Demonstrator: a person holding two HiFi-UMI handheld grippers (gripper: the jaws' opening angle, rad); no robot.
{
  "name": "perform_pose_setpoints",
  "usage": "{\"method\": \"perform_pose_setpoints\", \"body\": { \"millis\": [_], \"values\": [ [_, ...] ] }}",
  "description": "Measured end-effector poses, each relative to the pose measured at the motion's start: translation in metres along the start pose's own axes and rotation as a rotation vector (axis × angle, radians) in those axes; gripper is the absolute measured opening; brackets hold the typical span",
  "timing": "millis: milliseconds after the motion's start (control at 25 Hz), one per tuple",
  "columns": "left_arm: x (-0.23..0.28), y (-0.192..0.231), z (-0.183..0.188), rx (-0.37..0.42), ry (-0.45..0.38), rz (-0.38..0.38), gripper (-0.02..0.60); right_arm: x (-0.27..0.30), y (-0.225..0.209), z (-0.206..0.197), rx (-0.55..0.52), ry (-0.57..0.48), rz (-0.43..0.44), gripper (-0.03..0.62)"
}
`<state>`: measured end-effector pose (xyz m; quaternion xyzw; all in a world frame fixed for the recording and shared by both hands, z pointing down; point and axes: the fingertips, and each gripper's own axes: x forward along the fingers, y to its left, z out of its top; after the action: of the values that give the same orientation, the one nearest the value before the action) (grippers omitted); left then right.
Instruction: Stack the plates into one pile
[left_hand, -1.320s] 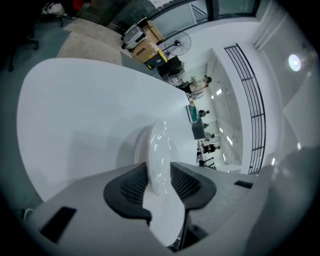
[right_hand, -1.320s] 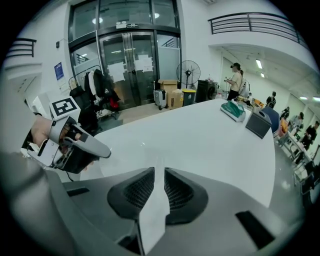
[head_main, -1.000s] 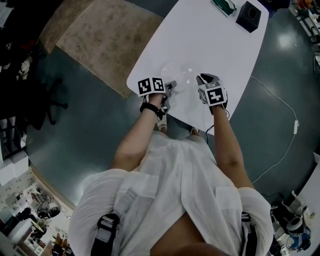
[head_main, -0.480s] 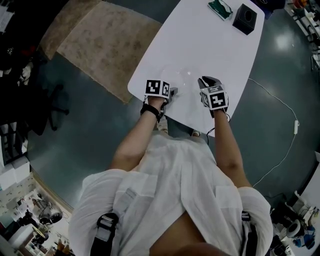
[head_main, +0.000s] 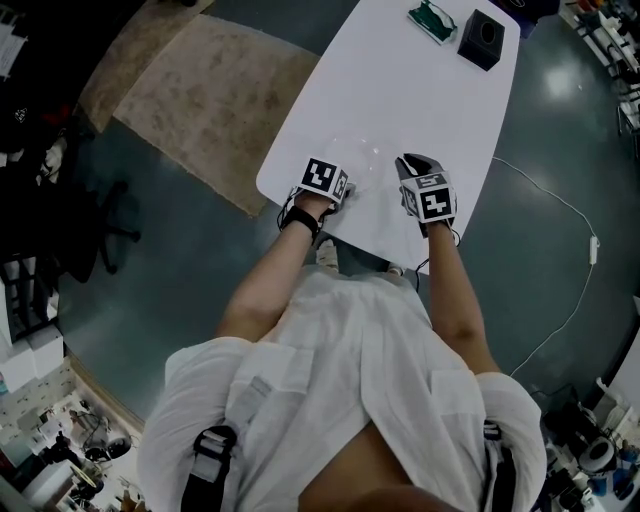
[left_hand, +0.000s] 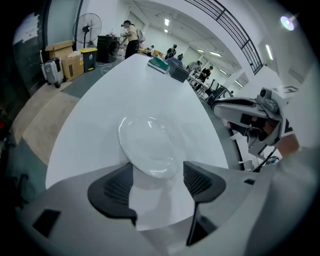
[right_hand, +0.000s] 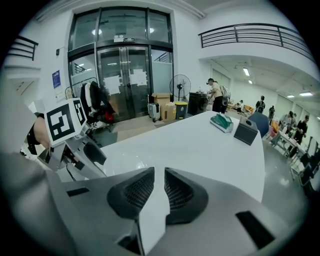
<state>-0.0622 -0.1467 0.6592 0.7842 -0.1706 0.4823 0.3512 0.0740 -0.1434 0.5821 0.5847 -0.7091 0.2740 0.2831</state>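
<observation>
Left gripper (left_hand: 157, 175) jaws just opened, pads off the rim of the clear plates (left_hand: 145, 145) at its 12 o'clock; right gripper (right_hand: 159, 185) slit-open, empty, so pile looks done.

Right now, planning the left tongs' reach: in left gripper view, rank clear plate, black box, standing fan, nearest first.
1. Clear plate, near rim between the left tongs, just opened, not pressing it.
2. Black box, far end of table.
3. Standing fan, beyond the table, left.

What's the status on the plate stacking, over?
Left gripper just opened wide, plate rim between jaws, not gripped. Right gripper jaws barely apart, empty. Nothing in the way.
</observation>
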Motion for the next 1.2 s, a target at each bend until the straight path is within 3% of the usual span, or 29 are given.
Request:
{"method": "perform_pose_setpoints", "body": {
  "millis": [280,520,920,1200],
  "values": [
    [-0.015,-0.001,0.001,0.179,0.06,0.089,0.312,-0.007,0.002,0.006,0.002,-0.015,-0.015,0.08],
    [-0.03,-0.002,0.007,0.221,0.019,0.093,0.311,-0.013,0.002,0.009,0.009,-0.035,-0.028,0.08],
    [-0.076,0.001,0.034,0.21,-0.201,0.055,0.307,-0.034,-0.005,0.017,0.039,-0.117,-0.059,0.08],
    [-0.132,0.023,0.048,0.179,-0.445,0.032,0.271,-0.073,-0.004,0.036,0.066,-0.308,-0.048,0.058]
  ]
}}
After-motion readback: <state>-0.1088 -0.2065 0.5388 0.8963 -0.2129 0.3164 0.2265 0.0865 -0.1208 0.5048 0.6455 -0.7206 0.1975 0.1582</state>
